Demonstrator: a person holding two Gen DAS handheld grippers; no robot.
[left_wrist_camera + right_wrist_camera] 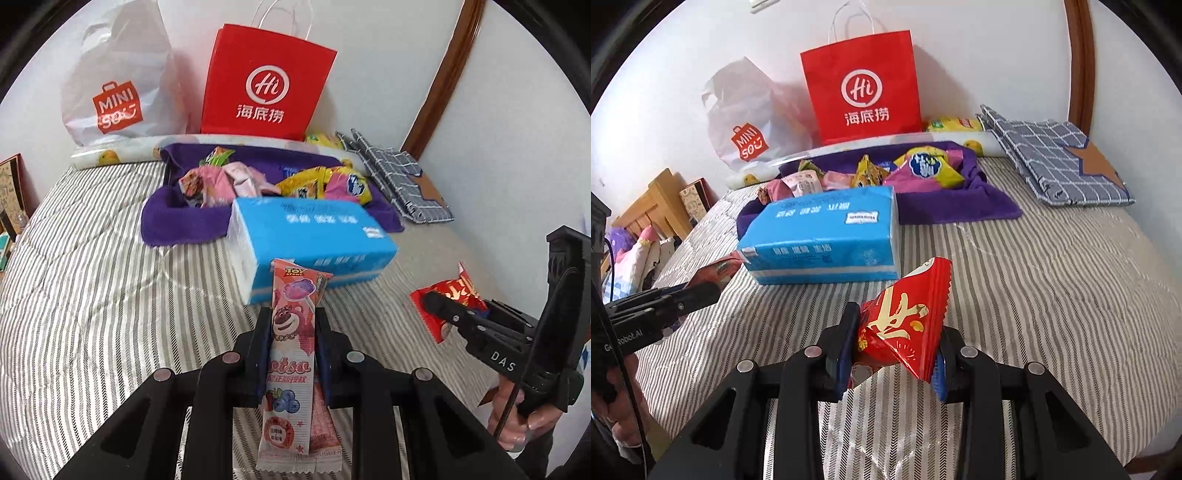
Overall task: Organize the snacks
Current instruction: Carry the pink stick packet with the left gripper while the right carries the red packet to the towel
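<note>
A pink snack stick (291,354) is pinched upright by the left gripper (291,332), while a red snack packet (905,325) is clamped by the right gripper (897,339) (each grip is seen plainly only from its own wrist). Just beyond both jaws a blue tissue pack (314,240) is seen on the striped bedcover (92,295), and farther off a purple towel (953,206) heaped with snacks; the wooden headboard (653,206) is shown only by the right view.

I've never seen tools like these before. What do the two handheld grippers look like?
Both are black plastic. The left gripper and right gripper each have two fingers with blue pads, round silver rivets on linked arms, white lettering on the body and a thin dark cable trailing down.
</note>
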